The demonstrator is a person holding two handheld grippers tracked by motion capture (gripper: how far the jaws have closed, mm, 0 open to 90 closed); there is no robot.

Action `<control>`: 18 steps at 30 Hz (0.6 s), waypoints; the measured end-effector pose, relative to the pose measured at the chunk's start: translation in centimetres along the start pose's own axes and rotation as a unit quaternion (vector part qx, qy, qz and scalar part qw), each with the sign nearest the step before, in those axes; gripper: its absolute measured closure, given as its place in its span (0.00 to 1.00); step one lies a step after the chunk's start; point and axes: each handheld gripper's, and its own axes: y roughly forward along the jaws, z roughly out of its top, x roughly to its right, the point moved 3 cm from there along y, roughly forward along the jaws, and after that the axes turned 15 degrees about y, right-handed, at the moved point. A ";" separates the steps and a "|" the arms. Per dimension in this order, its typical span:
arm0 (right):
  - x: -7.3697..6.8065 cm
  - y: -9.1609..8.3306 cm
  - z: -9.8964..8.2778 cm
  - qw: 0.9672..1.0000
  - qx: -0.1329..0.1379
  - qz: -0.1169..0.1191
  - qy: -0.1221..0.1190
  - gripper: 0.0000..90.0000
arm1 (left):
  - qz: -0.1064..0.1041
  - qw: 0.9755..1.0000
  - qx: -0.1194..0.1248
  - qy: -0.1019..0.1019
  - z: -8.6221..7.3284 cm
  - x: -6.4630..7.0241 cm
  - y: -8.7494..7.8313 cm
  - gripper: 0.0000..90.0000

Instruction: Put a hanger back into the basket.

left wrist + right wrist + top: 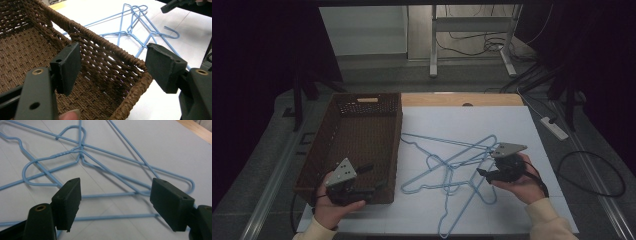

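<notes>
L tool (362, 186) sits at the near right corner of the brown woven basket (317, 165), jaws apart, straddling its rim w/ nothing held. R tool (492, 172) hovers just above the tangled blue wire hangers (447, 165), jaws also wide apart, empty. Hangers lie on the white tabletop (522, 125), right of the basket, mid-scene.

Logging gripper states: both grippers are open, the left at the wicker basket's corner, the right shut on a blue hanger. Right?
Not quite. The right gripper is open too, jaws apart above the blue hangers, as the right gripper view shows. The left gripper is open at the wicker basket corner.
</notes>
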 end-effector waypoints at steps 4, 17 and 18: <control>-0.3 0.7 1.4 1.000 -0.012 0.005 -0.019 0.30 | 0.001 1.000 -0.003 -0.001 0.0 0.0 0.1 0.32; -0.8 4.0 4.1 0.995 -0.076 0.038 -0.050 0.33 | 0.002 1.000 -0.002 0.000 0.1 0.0 0.0 0.32; -0.8 4.2 4.3 0.995 -0.079 0.040 -0.050 0.34 | 0.002 1.000 -0.002 0.000 0.1 0.0 0.0 0.32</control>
